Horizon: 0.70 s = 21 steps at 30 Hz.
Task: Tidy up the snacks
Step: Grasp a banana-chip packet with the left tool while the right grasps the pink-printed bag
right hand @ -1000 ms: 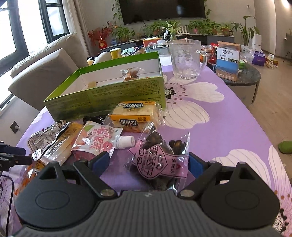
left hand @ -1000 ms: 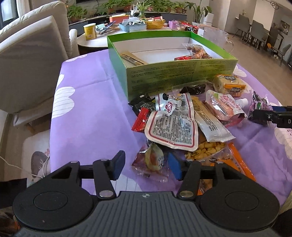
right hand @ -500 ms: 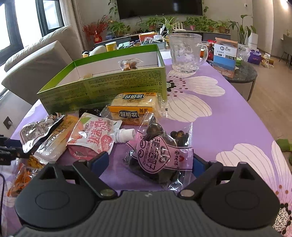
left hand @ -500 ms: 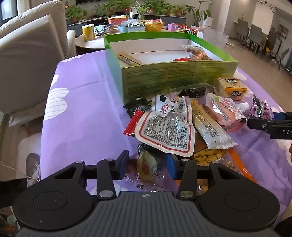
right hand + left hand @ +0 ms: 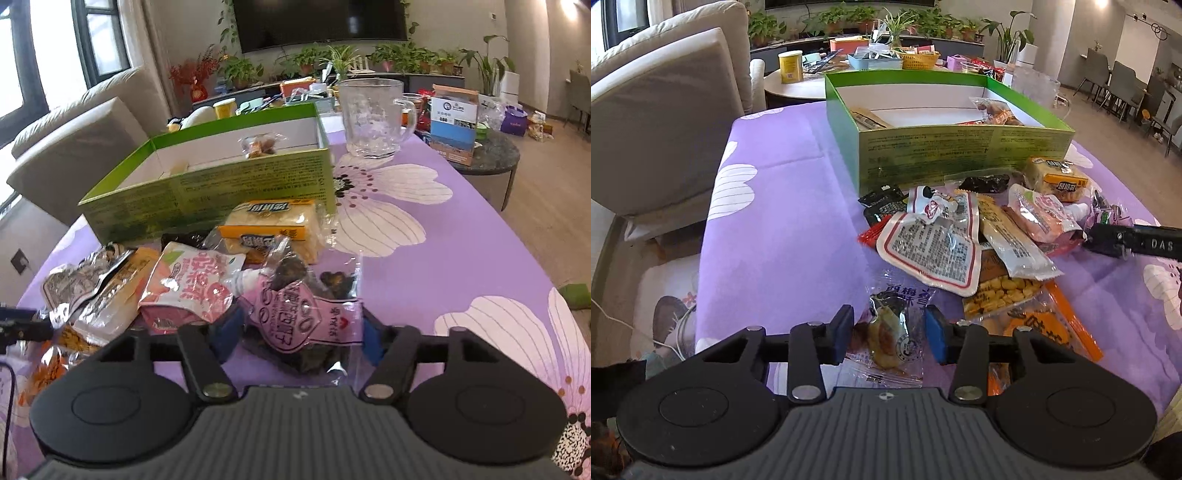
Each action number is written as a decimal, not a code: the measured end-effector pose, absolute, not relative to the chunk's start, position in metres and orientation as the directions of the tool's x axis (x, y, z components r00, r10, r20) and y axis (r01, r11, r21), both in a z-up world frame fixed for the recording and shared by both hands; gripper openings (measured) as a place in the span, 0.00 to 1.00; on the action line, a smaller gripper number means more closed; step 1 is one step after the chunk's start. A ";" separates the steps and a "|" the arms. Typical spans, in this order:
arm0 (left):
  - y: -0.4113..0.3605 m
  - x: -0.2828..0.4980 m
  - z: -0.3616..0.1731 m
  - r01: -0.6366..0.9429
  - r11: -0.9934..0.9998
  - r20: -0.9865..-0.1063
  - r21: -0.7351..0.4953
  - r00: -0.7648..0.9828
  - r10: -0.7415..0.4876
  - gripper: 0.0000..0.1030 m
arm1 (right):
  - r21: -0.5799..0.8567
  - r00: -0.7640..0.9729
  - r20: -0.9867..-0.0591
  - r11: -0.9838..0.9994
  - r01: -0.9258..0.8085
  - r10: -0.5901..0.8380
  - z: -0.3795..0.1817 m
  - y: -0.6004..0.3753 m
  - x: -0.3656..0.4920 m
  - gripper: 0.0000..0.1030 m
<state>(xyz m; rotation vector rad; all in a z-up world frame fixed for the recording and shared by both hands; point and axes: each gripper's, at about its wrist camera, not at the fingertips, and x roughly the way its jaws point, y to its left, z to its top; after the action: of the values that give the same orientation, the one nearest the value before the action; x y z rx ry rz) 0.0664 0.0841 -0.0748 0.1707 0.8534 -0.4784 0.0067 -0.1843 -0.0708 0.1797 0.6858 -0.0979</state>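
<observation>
A small clear packet with a yellow-brown snack (image 5: 886,338) lies on the purple cloth between the blue pads of my left gripper (image 5: 890,334), and both pads touch its wrapper. In the right wrist view, a clear packet with a pink label and dark fruit (image 5: 299,314) bulges between the closing jaws of my right gripper (image 5: 299,338), whose pads squeeze its edges. The open green box (image 5: 960,147) stands behind the snack pile with a few packets inside. One finger of the right gripper shows at the right edge of the left wrist view.
A loose pile of snacks lies before the box: a white-and-red pouch (image 5: 931,247), a pink pouch (image 5: 192,284) and a yellow cracker pack (image 5: 273,225). A glass mug (image 5: 369,118) stands right of the box (image 5: 221,184). A sofa (image 5: 657,110) lies to the left.
The left gripper moved forward over the small clear packet and its jaws narrowed onto it. The right jaws closed in on the pink-labelled packet, which crumpled upward.
</observation>
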 end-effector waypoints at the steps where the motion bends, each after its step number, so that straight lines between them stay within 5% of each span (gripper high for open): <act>1: 0.085 0.064 -0.074 0.469 0.882 -0.757 -0.041 0.562 -0.334 0.38 | 0.142 0.769 -0.638 0.978 0.153 -0.027 -0.071 -0.186 0.006 0.62; 16: 0.095 0.039 -0.045 0.440 0.898 -0.695 -0.025 0.638 -0.332 0.37 | 0.181 0.808 -0.588 0.968 0.174 -0.035 -0.057 -0.205 -0.018 0.57; 21: 0.096 0.037 -0.038 0.437 0.899 -0.679 -0.023 0.653 -0.335 0.37 | 0.139 0.770 -0.636 0.976 0.168 -0.042 -0.062 -0.206 -0.019 0.60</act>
<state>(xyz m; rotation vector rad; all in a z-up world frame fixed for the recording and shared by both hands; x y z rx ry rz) 0.0370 0.0961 -0.0382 0.1468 0.7391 -0.4392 -0.0187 -0.2055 -0.0621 0.1922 0.6829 -0.1145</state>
